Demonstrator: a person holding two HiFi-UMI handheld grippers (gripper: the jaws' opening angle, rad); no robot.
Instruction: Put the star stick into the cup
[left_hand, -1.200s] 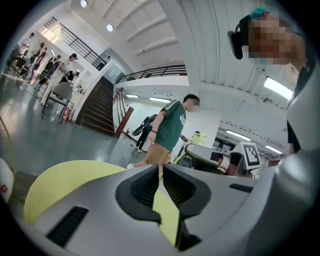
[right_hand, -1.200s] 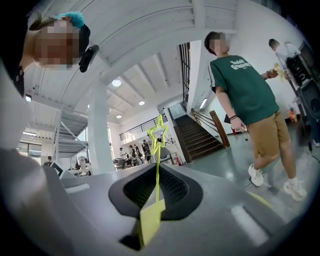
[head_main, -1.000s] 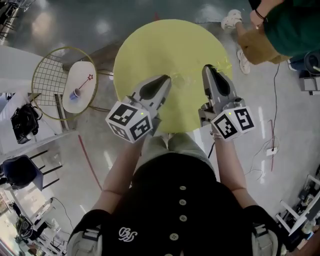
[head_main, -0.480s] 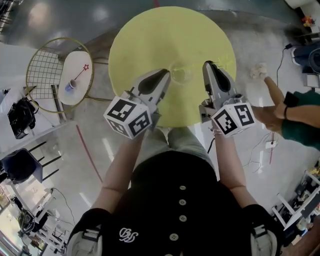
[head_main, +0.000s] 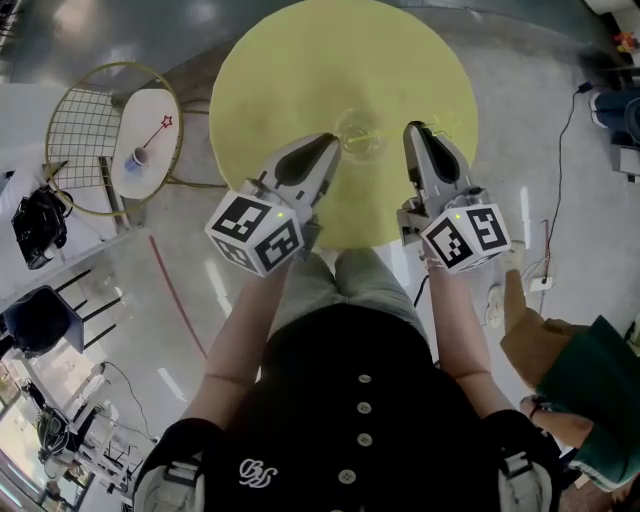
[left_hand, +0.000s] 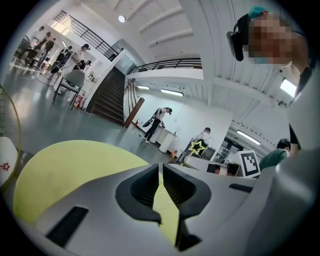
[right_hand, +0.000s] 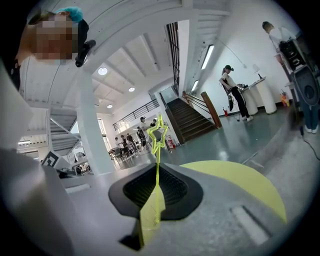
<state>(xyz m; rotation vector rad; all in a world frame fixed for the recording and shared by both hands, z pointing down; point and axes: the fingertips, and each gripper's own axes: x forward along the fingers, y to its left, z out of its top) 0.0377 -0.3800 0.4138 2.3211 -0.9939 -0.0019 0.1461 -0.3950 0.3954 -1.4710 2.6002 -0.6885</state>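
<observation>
Two grippers hung over a round yellow table (head_main: 300, 60) on a glossy grey floor (head_main: 560, 200). The right gripper (right_hand: 157, 172) had its jaws pressed together on the thin stem of the yellow-green star stick (right_hand: 158, 135), whose star stood up above the jaws. The left gripper (left_hand: 160, 167) was closed to a narrow slit with nothing in it. Between the two gripper tips, a clear cup (head_main: 358, 135) stood on the table. Off to the left stood a small white side table (head_main: 150, 120) inside a gold wire frame. A dark staircase (right_hand: 190, 120) rose at the back of the hall, and a person (head_main: 590, 380) in green crouched at lower right.
</observation>
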